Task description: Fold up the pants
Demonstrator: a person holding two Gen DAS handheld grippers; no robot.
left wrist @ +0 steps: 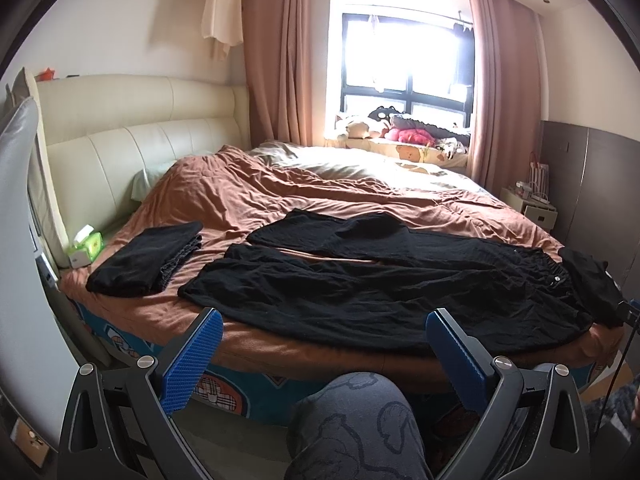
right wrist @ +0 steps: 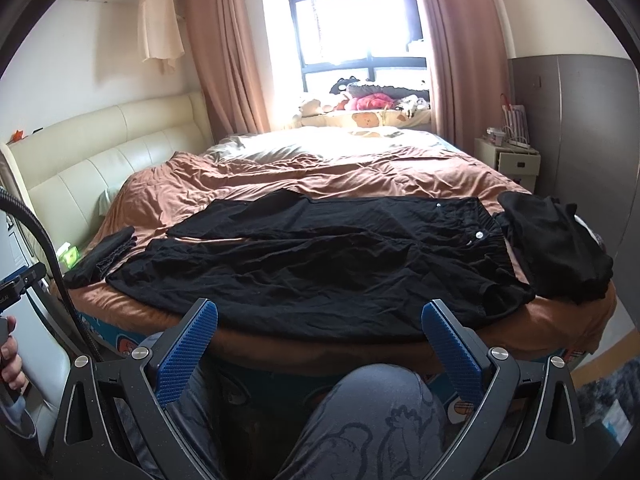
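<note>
Black pants [left wrist: 380, 284] [right wrist: 320, 260] lie spread flat across the near part of the bed, legs pointing left, buttoned waistband at the right. My left gripper [left wrist: 324, 336] hangs open before the bed's near edge, its blue pads [left wrist: 192, 356] holding nothing. My right gripper [right wrist: 320, 332] is open too, short of the pants' near hem, blue pads [right wrist: 452, 352] bare. Both grippers are held back from the fabric, above the person's knee [left wrist: 352, 420] [right wrist: 380, 408].
A folded black garment [left wrist: 144, 260] [right wrist: 100, 256] sits left of the pants; another dark pile [left wrist: 592, 280] [right wrist: 556, 244] lies at the bed's right corner. Brown duvet [left wrist: 320, 192], cream headboard [left wrist: 120, 140], green tissue pack [left wrist: 86, 246], nightstand [right wrist: 508, 156], a hand [right wrist: 10, 360] on the other gripper's handle.
</note>
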